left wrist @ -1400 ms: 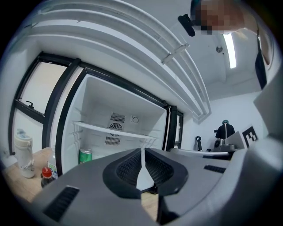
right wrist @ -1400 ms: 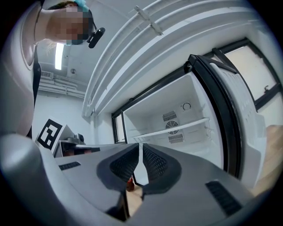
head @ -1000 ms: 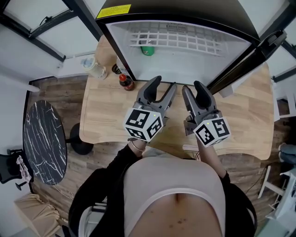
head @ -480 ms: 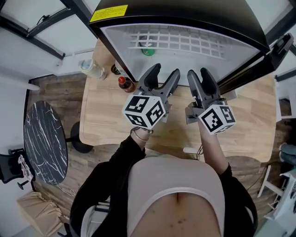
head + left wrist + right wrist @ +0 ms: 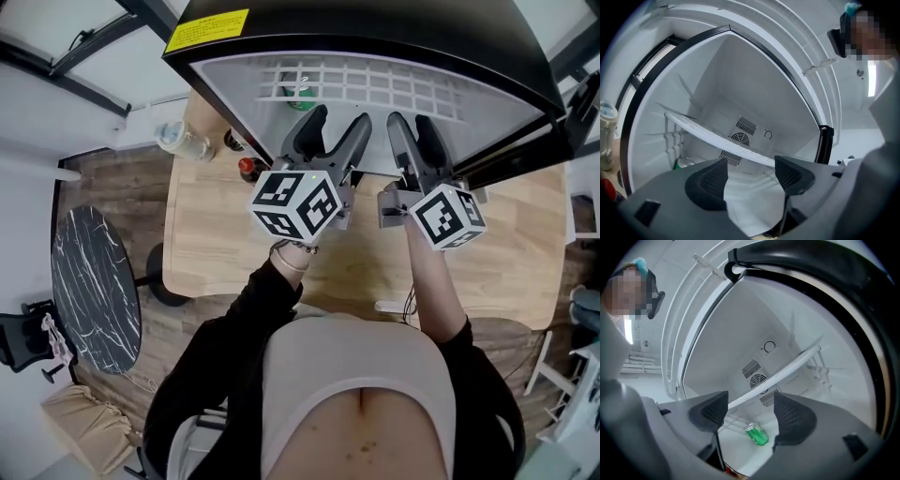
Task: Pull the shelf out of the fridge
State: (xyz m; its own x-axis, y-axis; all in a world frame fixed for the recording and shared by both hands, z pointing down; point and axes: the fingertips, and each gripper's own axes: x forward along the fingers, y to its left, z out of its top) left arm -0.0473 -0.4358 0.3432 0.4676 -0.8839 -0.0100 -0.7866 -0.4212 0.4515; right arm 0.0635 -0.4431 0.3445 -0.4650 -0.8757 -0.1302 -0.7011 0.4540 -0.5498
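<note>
1. Currently the left gripper has its jaws spread wide and opening further. Nothing is clamped between its pads; only the bare white fridge floor shows in the gap.
2. Likewise the right gripper has its jaws wide apart and opening, and they hold nothing.
3. From the head view, the left gripper and right gripper sit side by side with their tips at the mouth of the fridge, each topped by its marker cube.
4. Just beyond the tips runs the front edge of the shelf, a white wire rack. It crosses behind both jaw gaps in the gripper views, and no pad presses on it.
5. The shelf is still inside the fridge, spanning it from wall to wall and lying level.
6. Below the shelf a green can lies on its side on the fridge floor, seen through the wires from above.
7. The fridge stands on a wooden table. A red-capped bottle and a pale jar stand beside the fridge's left wall.
</note>
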